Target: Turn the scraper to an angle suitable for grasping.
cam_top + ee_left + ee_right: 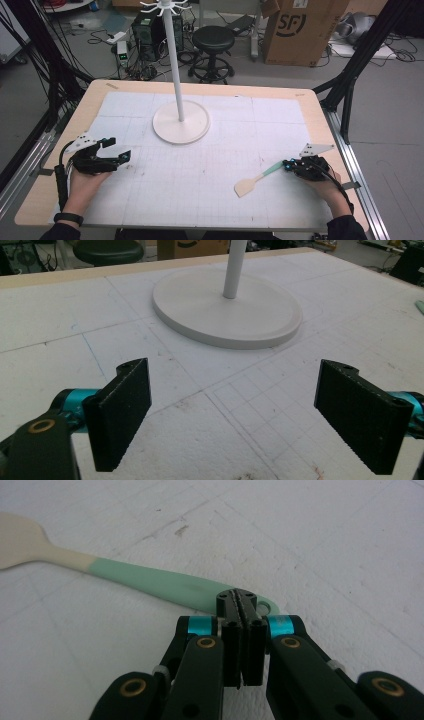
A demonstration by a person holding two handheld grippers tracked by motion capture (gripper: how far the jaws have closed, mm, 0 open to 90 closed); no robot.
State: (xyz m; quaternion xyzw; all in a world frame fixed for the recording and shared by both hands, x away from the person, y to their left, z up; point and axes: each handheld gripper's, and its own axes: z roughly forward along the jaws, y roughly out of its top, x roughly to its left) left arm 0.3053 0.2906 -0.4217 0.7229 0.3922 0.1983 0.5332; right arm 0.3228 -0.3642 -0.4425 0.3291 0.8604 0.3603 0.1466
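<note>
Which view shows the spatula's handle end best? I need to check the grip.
The right gripper view: the spatula lies close up, its green loop end at the shut right gripper. The high view shows the whole spatula, but small. The left gripper view catches perhaps a green sliver at its edge.

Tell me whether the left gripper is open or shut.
Open: the left gripper has its two black jaws wide apart, with bare table between them.
</note>
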